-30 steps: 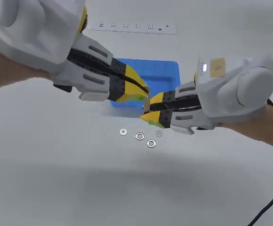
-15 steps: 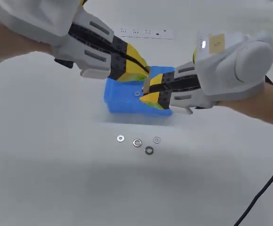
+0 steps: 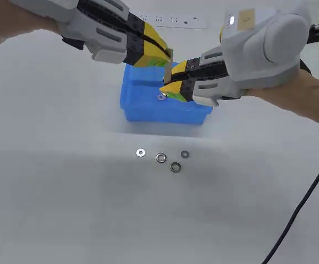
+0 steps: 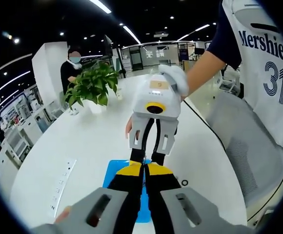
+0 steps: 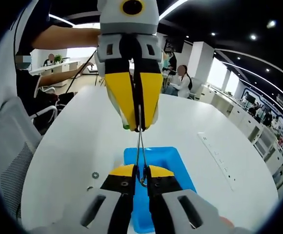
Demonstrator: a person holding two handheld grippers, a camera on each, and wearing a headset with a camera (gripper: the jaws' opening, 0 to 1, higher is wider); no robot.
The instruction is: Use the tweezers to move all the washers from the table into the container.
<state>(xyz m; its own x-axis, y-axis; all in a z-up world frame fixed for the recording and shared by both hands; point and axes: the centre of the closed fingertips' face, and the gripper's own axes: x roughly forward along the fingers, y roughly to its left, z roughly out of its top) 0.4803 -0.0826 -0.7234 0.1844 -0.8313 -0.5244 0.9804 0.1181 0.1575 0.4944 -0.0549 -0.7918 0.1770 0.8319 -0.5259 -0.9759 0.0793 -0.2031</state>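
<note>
Thin metal tweezers point(image 5: 140, 146) run between my two grippers above the blue container point(image 3: 148, 113). My left gripper point(image 3: 169, 55) is shut on their upper end and comes in from the upper left. My right gripper point(image 3: 165, 88) is shut on their lower part, jaws point(image 5: 140, 170) pinching the blades. A small washer point(image 3: 161, 97) hangs at the tweezers' tip over the container's inside; in the right gripper view this washer point(image 5: 144, 184) sits just past my jaws. Several washers point(image 3: 160, 158) lie on the white table in front of the container.
A white power strip point(image 3: 173, 21) lies at the table's far edge. A black cable point(image 3: 302, 203) trails off at the right. People sit at other desks in the background, and a potted plant point(image 4: 90, 87) stands at the table's end.
Both grippers, with the tweezers and the washer, have moved from the container's front edge, near the loose washers, to over its inside. The head camera has also shifted.
</note>
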